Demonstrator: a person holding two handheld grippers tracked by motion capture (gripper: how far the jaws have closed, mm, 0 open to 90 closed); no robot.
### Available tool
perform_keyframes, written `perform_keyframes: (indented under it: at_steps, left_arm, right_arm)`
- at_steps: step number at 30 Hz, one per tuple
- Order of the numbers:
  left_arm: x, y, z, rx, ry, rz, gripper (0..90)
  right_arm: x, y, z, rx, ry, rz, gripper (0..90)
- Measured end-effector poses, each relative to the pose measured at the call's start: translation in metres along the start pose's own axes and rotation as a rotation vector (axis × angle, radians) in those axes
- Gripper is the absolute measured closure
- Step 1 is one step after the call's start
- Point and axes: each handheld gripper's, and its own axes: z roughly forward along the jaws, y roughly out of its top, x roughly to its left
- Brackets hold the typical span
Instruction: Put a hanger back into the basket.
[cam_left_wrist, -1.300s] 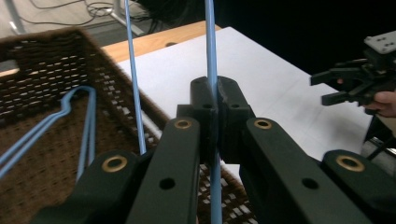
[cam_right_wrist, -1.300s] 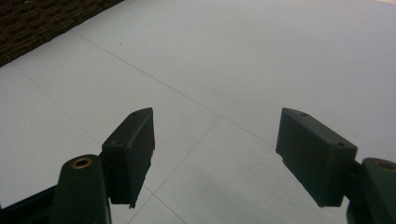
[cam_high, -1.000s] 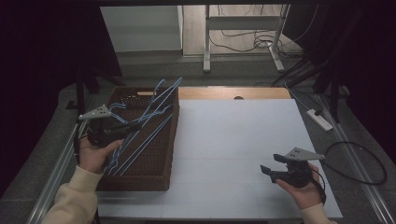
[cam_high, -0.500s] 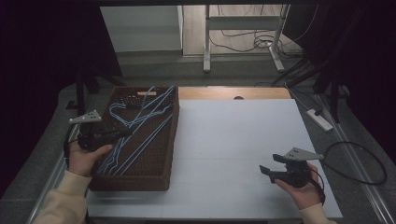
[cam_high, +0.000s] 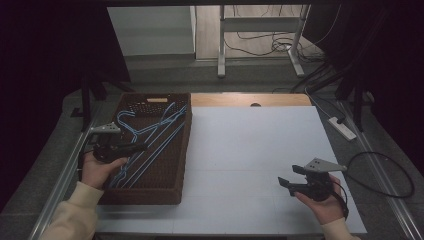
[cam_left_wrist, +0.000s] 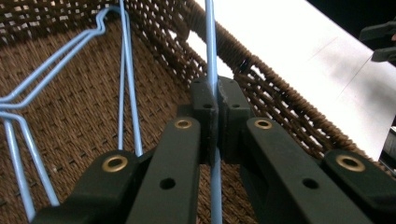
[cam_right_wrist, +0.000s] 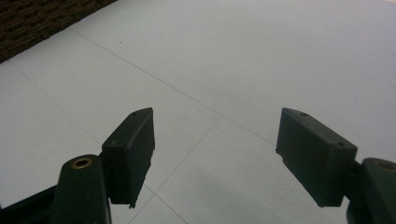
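At table left, a brown wicker basket (cam_high: 150, 192) is seen holding several blue wire hangers (cam_high: 150, 145), laid roughly lengthwise. One hanger wire (cam_left_wrist: 211, 56) is clamped between the pads of the left gripper (cam_high: 137, 147), jaws fully closed on the thin rod, as shown close up in the left gripper view (cam_left_wrist: 217, 116). The clamped wire runs up past the basket's woven side wall (cam_left_wrist: 275, 98), near the edge facing the white table surface (cam_high: 260, 150). The other hangers (cam_left_wrist: 70, 60) lie on the basket floor beside it, apart from the jaws.

Right gripper (cam_high: 290, 181) is held low over the white surface at near right, well apart from the basket. Its jaws stand wide with nothing between them (cam_right_wrist: 215, 154).

Step in hand, as judged: a hanger is gripped at the basket, either being set down into it or picked out of it; which one cannot be told from these views. Hangers look tangled or overlapped, so a lift is likely to drag neighbours along.

Next move calls for: grip kept firm on the slippery thin wire, hook kept clear of the wicker wall and of the other hangers, slow travel. Right gripper could be brought over to steady the hanger's far end if it swings
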Motion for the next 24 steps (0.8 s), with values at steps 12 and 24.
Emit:
perform_keyframes:
  at_steps: [12,24]
  left_arm:
    - [0.018,-0.006,0.008,0.062,0.080,-0.133,85.9]
    - [0.033,-0.011,0.016,0.189,0.283,-0.186,85.0]
  right_arm:
    - [0.002,0.001,0.001,0.002,0.003,-0.005,28.6]
    - [0.002,0.000,0.002,0.006,0.003,-0.011,28.5]
